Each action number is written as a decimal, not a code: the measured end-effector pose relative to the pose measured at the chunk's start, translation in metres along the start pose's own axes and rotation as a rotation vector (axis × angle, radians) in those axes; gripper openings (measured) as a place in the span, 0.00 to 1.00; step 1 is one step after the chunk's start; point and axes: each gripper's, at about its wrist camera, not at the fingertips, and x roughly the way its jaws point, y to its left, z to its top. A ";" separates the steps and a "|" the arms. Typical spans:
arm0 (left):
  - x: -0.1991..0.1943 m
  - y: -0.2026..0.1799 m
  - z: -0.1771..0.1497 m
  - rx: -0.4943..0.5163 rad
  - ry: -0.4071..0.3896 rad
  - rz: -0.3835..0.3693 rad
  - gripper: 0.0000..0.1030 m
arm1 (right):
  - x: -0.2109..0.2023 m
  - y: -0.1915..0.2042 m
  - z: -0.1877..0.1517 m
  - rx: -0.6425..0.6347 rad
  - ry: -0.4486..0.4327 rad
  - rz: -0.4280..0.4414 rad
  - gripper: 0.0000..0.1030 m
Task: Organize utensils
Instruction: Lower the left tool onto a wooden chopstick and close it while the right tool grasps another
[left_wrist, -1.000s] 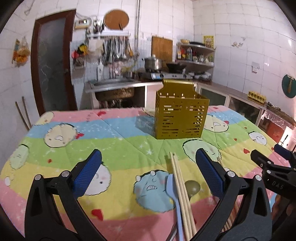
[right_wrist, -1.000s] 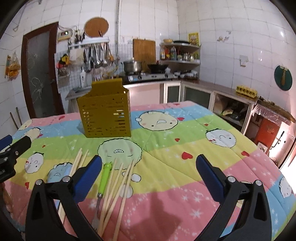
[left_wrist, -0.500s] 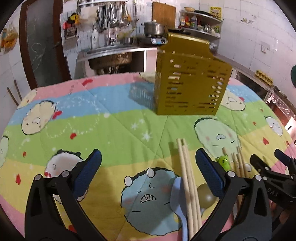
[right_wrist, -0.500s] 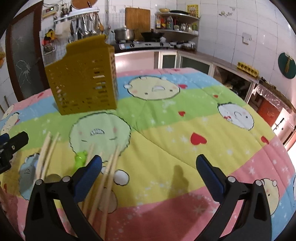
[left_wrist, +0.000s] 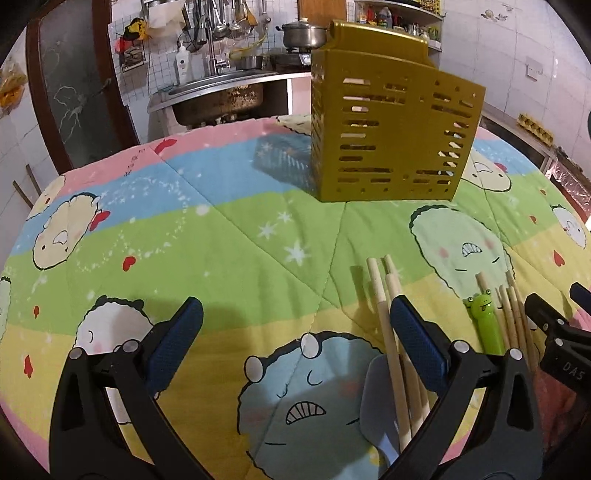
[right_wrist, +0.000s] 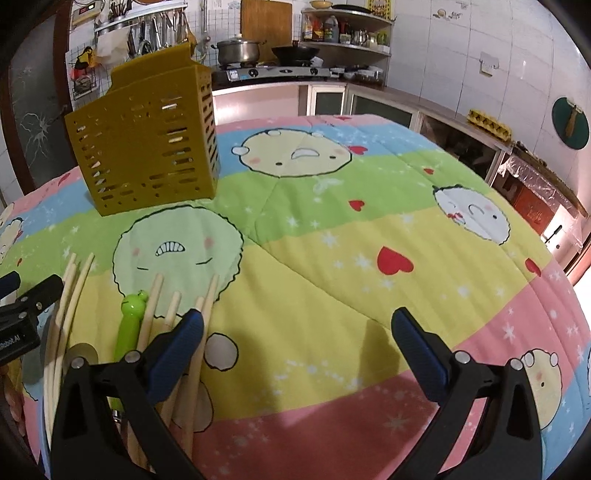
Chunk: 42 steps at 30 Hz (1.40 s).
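A yellow slotted utensil holder (left_wrist: 388, 136) stands upright on the colourful quilt; it also shows in the right wrist view (right_wrist: 147, 140). Wooden chopsticks (left_wrist: 388, 332) lie by my left gripper's right finger, beside a blue spoon (left_wrist: 375, 406). A green frog-handled utensil (left_wrist: 484, 321) lies with more chopsticks (right_wrist: 199, 332) further right. My left gripper (left_wrist: 295, 347) is open and empty, low over the quilt. My right gripper (right_wrist: 295, 347) is open and empty, its left finger over the chopsticks. The frog utensil (right_wrist: 129, 325) sits left of it.
The quilt (right_wrist: 332, 258) covers the whole table. The other gripper's tip shows at the right edge of the left view (left_wrist: 554, 332) and at the left edge of the right view (right_wrist: 26, 306). A sink, counter and shelves lie behind the table.
Both grippers have moved forward and lower toward the quilt. The holder and the utensils look larger and closer. Both stay open.
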 end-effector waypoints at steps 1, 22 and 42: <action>0.001 0.000 0.000 -0.002 0.003 0.000 0.95 | 0.000 -0.001 0.000 0.003 0.001 0.003 0.96; 0.022 0.003 -0.005 -0.034 0.105 -0.023 0.95 | 0.001 0.017 -0.004 -0.058 0.035 -0.020 0.96; 0.018 -0.011 0.007 -0.005 0.128 -0.057 0.50 | 0.005 0.037 0.005 -0.064 0.072 0.056 0.49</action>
